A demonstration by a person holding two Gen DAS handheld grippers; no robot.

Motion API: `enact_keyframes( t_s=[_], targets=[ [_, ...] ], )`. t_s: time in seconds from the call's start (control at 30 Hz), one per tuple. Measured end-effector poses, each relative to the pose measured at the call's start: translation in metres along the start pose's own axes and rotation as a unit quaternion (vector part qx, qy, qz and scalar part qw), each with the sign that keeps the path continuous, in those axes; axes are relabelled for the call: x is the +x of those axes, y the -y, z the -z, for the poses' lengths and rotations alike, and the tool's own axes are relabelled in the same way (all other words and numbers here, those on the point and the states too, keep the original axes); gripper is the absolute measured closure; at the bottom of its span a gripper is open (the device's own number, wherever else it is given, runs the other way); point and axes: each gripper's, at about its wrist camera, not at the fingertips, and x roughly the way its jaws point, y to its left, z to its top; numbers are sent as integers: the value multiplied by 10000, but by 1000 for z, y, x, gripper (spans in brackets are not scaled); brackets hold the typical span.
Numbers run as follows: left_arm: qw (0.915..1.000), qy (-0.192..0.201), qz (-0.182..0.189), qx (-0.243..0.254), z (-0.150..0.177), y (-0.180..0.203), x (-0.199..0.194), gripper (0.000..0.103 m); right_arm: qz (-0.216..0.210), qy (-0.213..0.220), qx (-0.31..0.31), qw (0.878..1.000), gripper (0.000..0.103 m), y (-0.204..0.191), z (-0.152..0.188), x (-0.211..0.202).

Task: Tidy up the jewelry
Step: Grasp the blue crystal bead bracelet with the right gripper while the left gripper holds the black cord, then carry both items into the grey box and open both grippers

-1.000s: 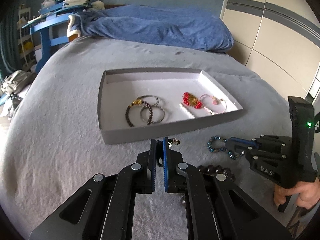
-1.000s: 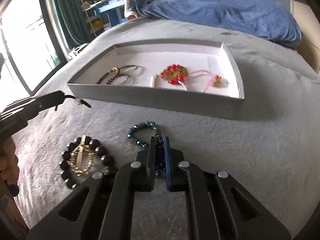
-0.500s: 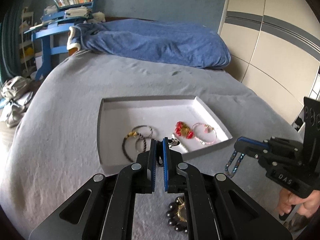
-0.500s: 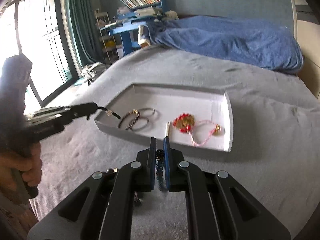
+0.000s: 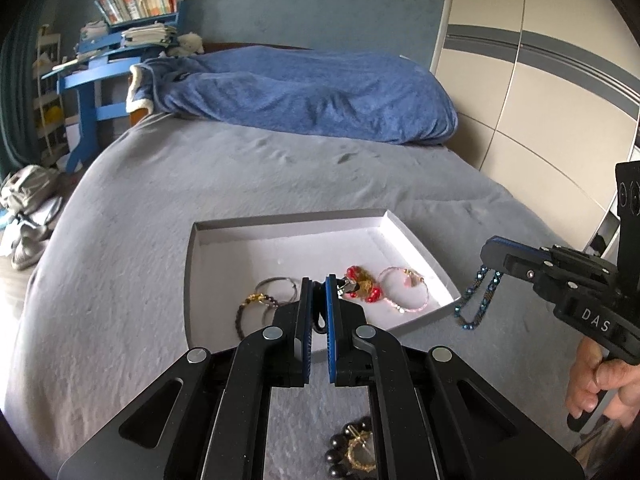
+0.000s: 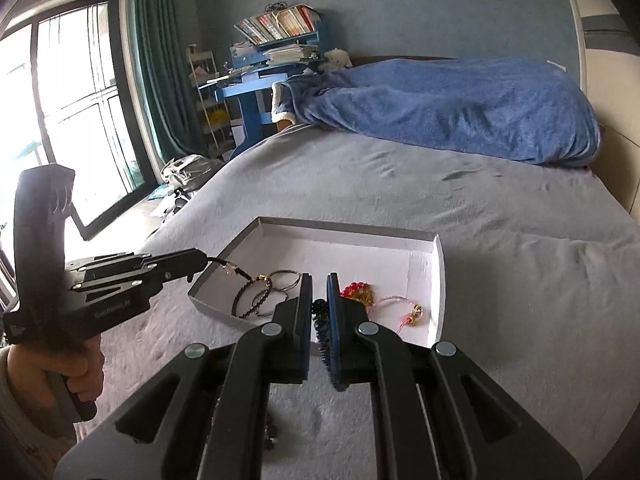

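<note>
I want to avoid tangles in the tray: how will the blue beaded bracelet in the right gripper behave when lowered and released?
The blue beaded bracelet hangs as a limp loop from the right gripper, so it is probably floppy and will likely collapse in a heap. It may swing, and could snag pieces already in the tray.

You have a grey bed [image 5: 240, 184], a blue blanket [image 5: 312, 92] far, and a bright window [image 6: 68, 88] left.

Soft daylight from the blown-out window [image 6: 72, 120] — sharp centre, fisheye-bent, dark corners.
</note>
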Motion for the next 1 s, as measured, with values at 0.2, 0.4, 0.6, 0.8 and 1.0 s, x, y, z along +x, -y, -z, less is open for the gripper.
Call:
enact_keyframes(
  t_s=[0.2,0.4,0.6,0.8,1.0],
  targets=[
    [10000,-6,-13,-15,-5,-2,7,96,-22,93,79,9999,96,3,-8,4],
    [10000,-62,-7,-71,-11,-4,20,96,-22,236,155,9996,96,6,-19,9],
    [9999,-133,-2,-108,-16,-7,35,96,-53,257,228,9994,96,9,-28,19],
    [9997,-224,-13,-105,-19,-10,49,96,-43,166,257,9995,96,10,-29,33],
    [9992,-403,-37,-64,-13,-9,63,96,14,-73,324,9994,96,17,-25,56]
  ],
)
